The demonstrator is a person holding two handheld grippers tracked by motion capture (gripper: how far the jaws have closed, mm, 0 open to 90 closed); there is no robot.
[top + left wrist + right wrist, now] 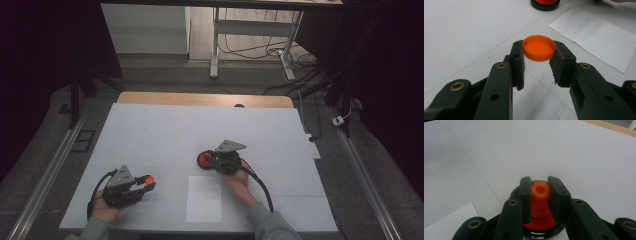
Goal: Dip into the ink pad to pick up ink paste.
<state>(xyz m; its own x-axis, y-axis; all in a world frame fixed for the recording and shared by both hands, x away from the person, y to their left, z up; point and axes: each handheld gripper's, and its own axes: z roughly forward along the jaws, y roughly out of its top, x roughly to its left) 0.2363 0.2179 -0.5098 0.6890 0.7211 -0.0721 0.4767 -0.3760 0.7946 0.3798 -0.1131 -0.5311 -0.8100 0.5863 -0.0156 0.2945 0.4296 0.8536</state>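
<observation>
An orange round cap (pixel 539 48) is clamped between the two black jaws of my left gripper (pixel 537 56), held just above the white table; in the high view the orange cap (pixel 149 179) shows at the tip of my left gripper (pixel 144 184) near the front left. My right gripper (pixel 540 195) is shut on the orange neck (pixel 540 195) of a red container with a black round base (pixel 541 232). That red and black container (pixel 206 160) stands near the table's middle, at the tip of my right gripper (pixel 216 161).
A white sheet of paper (pixel 204 199) lies at the front between the two hands. The white table cover (pixel 200 130) is bare at the back and left. Beyond the far wooden edge (pixel 200 98) stand desk legs and cables on the floor.
</observation>
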